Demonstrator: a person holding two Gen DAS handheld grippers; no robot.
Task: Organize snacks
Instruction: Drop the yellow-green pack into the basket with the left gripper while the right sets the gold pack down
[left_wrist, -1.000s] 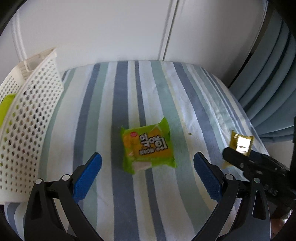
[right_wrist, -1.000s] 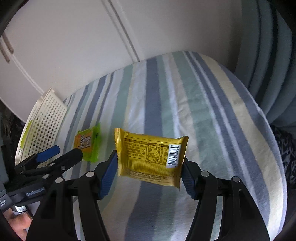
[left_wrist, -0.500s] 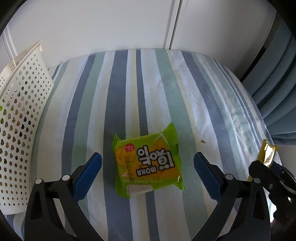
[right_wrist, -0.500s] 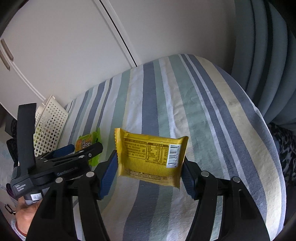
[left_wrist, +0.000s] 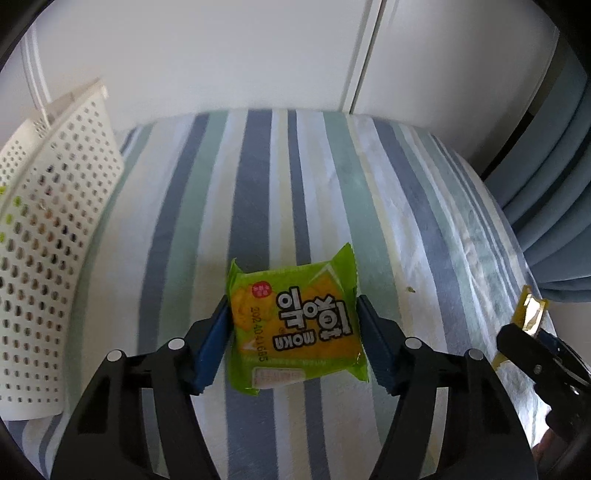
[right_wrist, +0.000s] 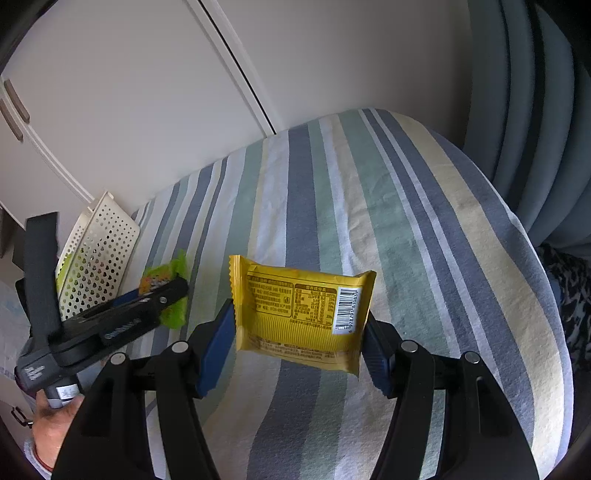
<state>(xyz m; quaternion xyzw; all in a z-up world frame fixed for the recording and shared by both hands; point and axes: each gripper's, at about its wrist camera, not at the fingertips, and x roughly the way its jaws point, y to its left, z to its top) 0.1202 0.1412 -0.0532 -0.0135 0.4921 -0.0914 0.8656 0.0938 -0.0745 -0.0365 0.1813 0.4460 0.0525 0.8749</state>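
A green and orange snack packet (left_wrist: 295, 325) lies on the striped tablecloth (left_wrist: 317, 192), and my left gripper (left_wrist: 293, 345) is shut on its two sides. The same packet (right_wrist: 168, 280) shows in the right wrist view, partly behind the left gripper (right_wrist: 162, 295). My right gripper (right_wrist: 301, 345) is shut on a yellow snack packet (right_wrist: 301, 312), held above the cloth with its barcode side facing the camera. In the left wrist view that yellow packet (left_wrist: 528, 314) shows edge-on at the far right in the right gripper (left_wrist: 517, 341).
A white perforated basket (left_wrist: 48, 236) stands at the left table edge, something green inside. White cupboard doors (right_wrist: 129, 92) rise behind the table. Blue curtains (left_wrist: 546, 192) hang at the right. A hand (right_wrist: 51, 417) holds the left gripper.
My left gripper moved forward over the green packet and closed on its sides. The right gripper kept its hold on the yellow packet and barely moved.
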